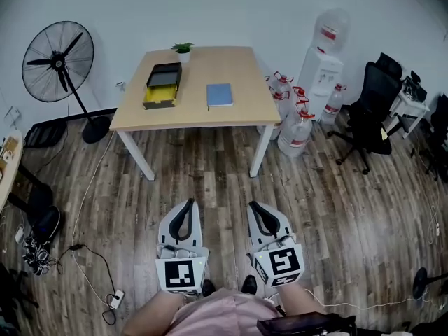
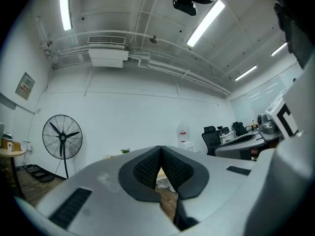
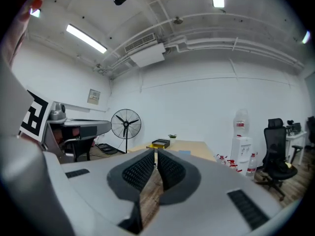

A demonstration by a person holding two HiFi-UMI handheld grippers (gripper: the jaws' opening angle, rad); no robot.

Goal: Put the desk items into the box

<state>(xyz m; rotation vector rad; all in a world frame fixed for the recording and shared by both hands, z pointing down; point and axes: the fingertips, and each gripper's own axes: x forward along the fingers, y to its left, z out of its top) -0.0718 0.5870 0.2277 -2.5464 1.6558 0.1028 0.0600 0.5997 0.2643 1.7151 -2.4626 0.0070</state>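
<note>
A wooden desk (image 1: 245,100) stands well ahead of me across the floor. On it lie a black and yellow box (image 1: 162,84), a blue notebook (image 1: 220,94) and a small potted plant (image 1: 183,50). My left gripper (image 1: 187,206) and right gripper (image 1: 255,207) hang low over the floor near my body, far short of the desk. Both are shut with nothing between their jaws. In the right gripper view the box (image 3: 160,143) and the desk (image 3: 194,150) show small in the distance past the right gripper (image 3: 155,154). The left gripper (image 2: 160,150) points toward the far wall.
A standing fan (image 1: 59,61) is left of the desk. A water dispenser (image 1: 320,65) and several water jugs (image 1: 294,123) stand to its right, then a black office chair (image 1: 369,107). Cables and a power strip (image 1: 112,300) lie on the floor at my left.
</note>
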